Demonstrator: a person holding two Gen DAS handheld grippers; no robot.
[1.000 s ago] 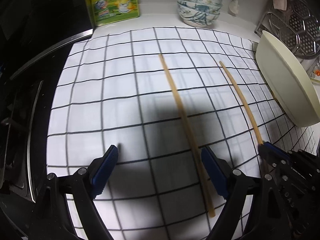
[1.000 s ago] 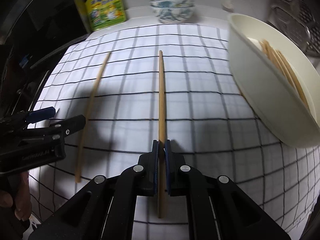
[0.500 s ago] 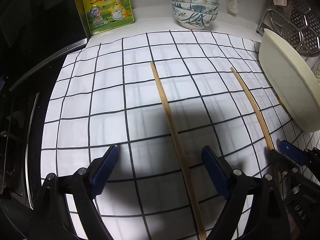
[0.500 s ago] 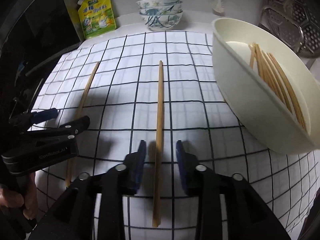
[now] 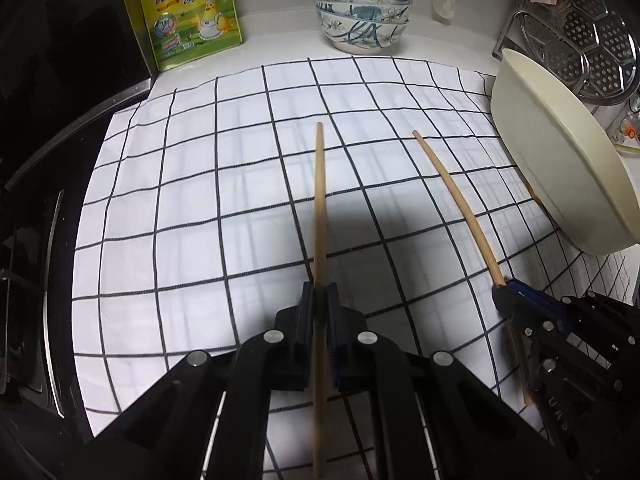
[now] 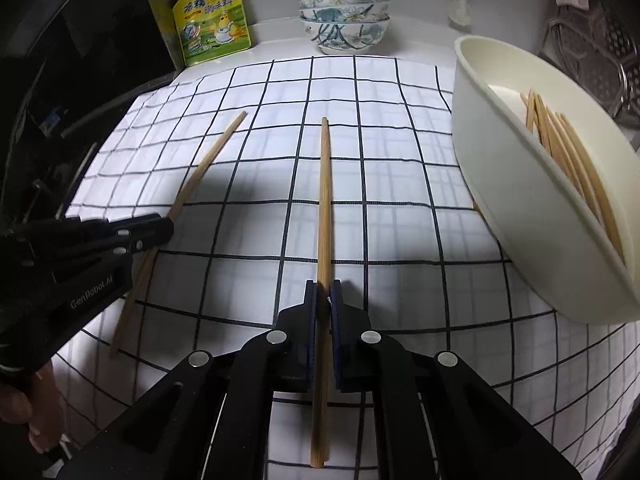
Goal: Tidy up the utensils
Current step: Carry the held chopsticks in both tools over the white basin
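Both views are sharp, with no motion blur, but strongly bent by the fisheye lens: the grid lines of the checked cloth (image 5: 192, 208) bow outward toward the edges, and the corners fall to black. Light is moderate and cool and leaves the cloth bright ahead of the jaws. A broad soft shadow (image 5: 360, 240) lies just ahead of the jaws in the left view, and another spreads ahead and to the left in the right view. The dark stove (image 5: 36, 240) far left is underexposed.
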